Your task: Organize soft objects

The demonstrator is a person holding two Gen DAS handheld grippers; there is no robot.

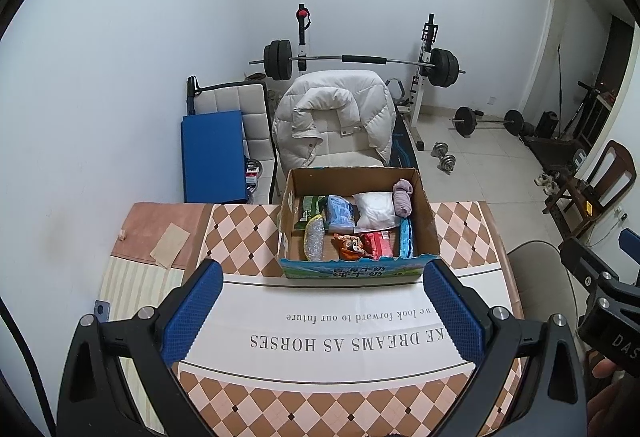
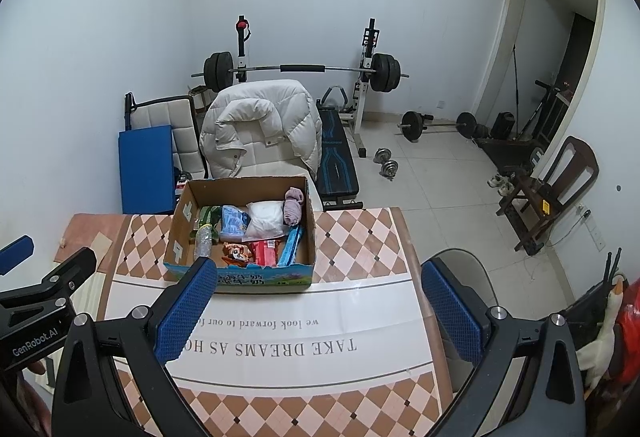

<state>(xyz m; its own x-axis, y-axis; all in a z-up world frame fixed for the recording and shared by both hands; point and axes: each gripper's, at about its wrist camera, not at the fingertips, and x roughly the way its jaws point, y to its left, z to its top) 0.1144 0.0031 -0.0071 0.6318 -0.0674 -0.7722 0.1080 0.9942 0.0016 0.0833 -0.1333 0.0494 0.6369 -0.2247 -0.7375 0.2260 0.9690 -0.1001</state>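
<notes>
An open cardboard box stands on the far part of the checkered table. Inside lie a rolled purple sock, a white soft bag, a light blue packet, a green packet, a silver mesh pouch, an orange tiger toy, a red packet and a blue flat case. My left gripper is open and empty above the table, short of the box. My right gripper is open and empty, to the right of the box.
A white cloth strip with printed words lies across the table. Behind the table stand a chair with a white down jacket, a blue mat and a barbell rack. A wooden chair stands at right.
</notes>
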